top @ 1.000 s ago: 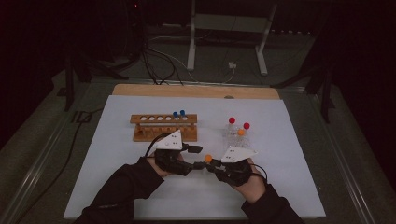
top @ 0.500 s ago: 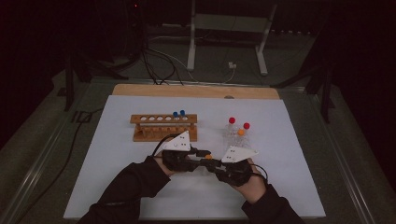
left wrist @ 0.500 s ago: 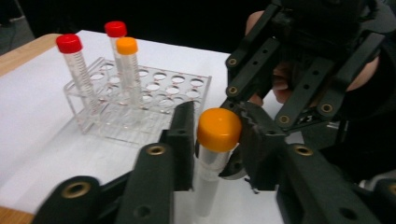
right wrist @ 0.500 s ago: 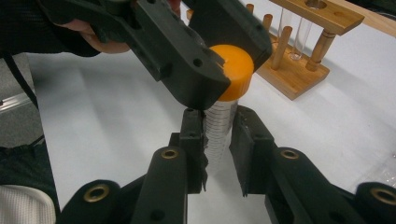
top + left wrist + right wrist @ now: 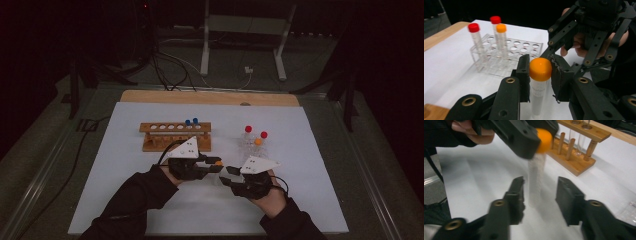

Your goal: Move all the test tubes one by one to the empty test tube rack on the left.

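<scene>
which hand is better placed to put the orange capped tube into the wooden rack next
Left, probably. The left gripper is shut on the orange-capped tube at its cap and sits nearer the wooden rack. The right gripper is open, its jaws apart either side of the tube's body.

Orange-capped clear tube (image 5: 539, 85), black claws, white table (image 5: 125, 200).

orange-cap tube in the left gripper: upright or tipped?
Upright. In the left gripper view the orange-capped tube hangs vertical, cap up, between the left gripper jaws. The right gripper stands open around its lower part.
</scene>
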A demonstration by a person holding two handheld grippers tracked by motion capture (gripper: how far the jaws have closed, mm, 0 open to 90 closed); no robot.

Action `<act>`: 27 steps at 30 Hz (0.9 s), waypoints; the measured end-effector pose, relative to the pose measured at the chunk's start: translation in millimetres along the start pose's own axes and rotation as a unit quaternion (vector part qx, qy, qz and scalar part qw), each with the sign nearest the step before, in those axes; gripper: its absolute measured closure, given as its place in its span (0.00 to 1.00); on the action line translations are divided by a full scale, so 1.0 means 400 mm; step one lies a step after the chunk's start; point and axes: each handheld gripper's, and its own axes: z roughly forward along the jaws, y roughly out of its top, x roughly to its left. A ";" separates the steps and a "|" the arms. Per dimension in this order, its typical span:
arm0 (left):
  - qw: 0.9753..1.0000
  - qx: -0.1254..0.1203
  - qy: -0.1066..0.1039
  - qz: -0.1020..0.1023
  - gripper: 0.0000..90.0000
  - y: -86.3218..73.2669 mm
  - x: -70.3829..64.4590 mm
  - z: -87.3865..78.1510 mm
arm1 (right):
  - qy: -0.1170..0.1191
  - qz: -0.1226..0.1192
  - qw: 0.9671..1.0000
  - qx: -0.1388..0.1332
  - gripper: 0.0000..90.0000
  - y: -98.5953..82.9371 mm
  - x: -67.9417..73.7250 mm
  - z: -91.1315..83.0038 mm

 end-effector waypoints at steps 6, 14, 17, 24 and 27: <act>1.000 -0.003 0.024 -0.007 0.80 0.002 0.023 -0.039 | 0.000 0.020 1.000 -0.019 0.42 -0.003 -0.017 -0.014; 0.998 -0.007 0.059 -0.016 0.80 0.008 0.061 -0.094 | -0.017 0.029 0.999 -0.036 0.10 -0.004 -0.025 -0.030; 0.997 -0.005 0.071 -0.020 0.80 0.010 0.076 -0.112 | -0.013 0.033 0.999 -0.038 0.02 -0.004 -0.028 -0.033; 0.995 -0.005 0.100 -0.029 0.80 0.012 0.116 -0.145 | 0.002 0.034 0.998 -0.046 0.00 -0.005 -0.031 -0.036; 0.993 -0.006 0.112 -0.034 0.80 0.013 0.133 -0.153 | 0.005 0.033 0.998 -0.047 0.00 -0.005 -0.029 -0.036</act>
